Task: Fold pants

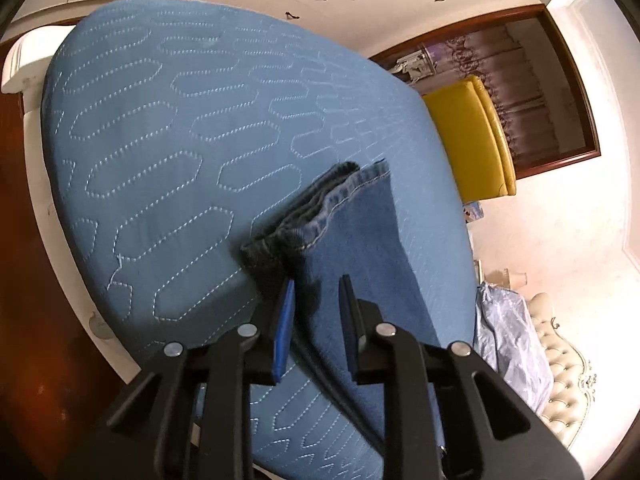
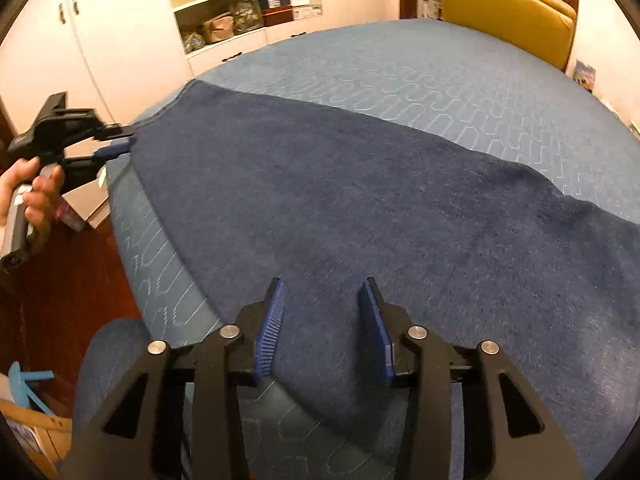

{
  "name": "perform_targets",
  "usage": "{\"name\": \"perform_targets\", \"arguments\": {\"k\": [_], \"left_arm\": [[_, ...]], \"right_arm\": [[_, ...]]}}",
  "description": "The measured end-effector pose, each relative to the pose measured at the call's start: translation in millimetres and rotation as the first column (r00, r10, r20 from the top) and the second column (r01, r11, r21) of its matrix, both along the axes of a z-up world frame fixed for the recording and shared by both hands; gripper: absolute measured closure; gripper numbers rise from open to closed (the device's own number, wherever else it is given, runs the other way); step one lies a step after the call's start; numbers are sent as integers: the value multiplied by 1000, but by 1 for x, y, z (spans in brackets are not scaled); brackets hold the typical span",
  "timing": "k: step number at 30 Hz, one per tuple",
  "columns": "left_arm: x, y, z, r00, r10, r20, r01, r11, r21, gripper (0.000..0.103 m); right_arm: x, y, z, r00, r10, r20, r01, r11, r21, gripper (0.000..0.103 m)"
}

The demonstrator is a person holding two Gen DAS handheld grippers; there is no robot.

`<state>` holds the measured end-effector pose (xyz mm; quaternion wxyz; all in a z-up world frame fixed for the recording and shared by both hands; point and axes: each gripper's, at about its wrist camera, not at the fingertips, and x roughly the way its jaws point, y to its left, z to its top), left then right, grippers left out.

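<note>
Dark blue denim pants [image 2: 360,200] lie spread across a light blue quilted bed [image 2: 440,72]. In the left wrist view their stacked hem [image 1: 320,208] runs just ahead of my left gripper [image 1: 317,280]. Its jaws stand narrow, with the hem corner's denim [image 1: 276,264] pinched between the blue pads. The right wrist view shows the same left gripper [image 2: 120,140] at the pants' far left corner, held by a hand [image 2: 36,196]. My right gripper [image 2: 322,281] hovers over the pants' near part, jaws half apart, nothing pinched between them.
A yellow chair [image 2: 500,4] stands behind the bed, open shelves [image 2: 248,8] and white cupboards along the wall. Dark wooden floor [image 2: 60,300] lies left of the bed, with a small blue stool [image 2: 28,380]. A pale quilted bundle [image 1: 508,340] sits beside the bed.
</note>
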<state>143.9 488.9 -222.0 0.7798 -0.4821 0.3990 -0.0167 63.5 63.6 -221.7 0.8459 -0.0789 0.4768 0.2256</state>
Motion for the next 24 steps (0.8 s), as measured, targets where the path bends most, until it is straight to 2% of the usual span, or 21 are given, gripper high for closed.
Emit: {"name": "perform_targets", "arguments": {"k": [1, 4, 6, 7, 8, 9, 10, 11, 12, 13, 24], "left_arm": [[1, -1, -2, 1000, -4, -4, 4, 1000, -1, 95], [0, -1, -9, 1000, 5, -24, -5, 1000, 0, 99], [-3, 0, -11, 1000, 18, -7, -19, 999, -27, 99], [-4, -1, -9, 1000, 18, 1, -18, 1000, -24, 97], [-5, -3, -9, 1000, 19, 1, -19, 1000, -23, 91], [-5, -6, -10, 1000, 12, -2, -12, 999, -37, 76], [-5, -8, -10, 1000, 9, -1, -9, 999, -33, 79], [-4, -11, -9, 1000, 1, -5, -1, 1000, -9, 82], [-3, -12, -9, 1000, -9, -8, 9, 1000, 4, 95], [-2, -13, -10, 1000, -16, -11, 16, 1000, 4, 102], [-8, -6, -11, 1000, -6, -16, 6, 1000, 4, 102]], "right_arm": [[-2, 2, 0, 1000, 5, -7, -5, 1000, 4, 56], [-7, 9, -5, 999, 37, -1, -37, 999, -28, 55], [-5, 9, -7, 999, 41, 3, -41, 998, -38, 60], [-2, 7, -8, 999, 34, -10, -34, 999, -28, 68], [-1, 7, -6, 999, 35, -17, -35, 999, -24, 82], [0, 6, -6, 999, 38, -21, -38, 999, -29, 88], [1, 7, -6, 999, 41, -28, -42, 999, -29, 95], [1, 8, -5, 999, 42, -32, -43, 999, -31, 95], [2, 9, -5, 999, 40, -32, -41, 999, -34, 96], [1, 9, -5, 999, 35, -33, -36, 999, -36, 96], [1, 6, -1, 999, 17, -50, -19, 999, -40, 96]]}}
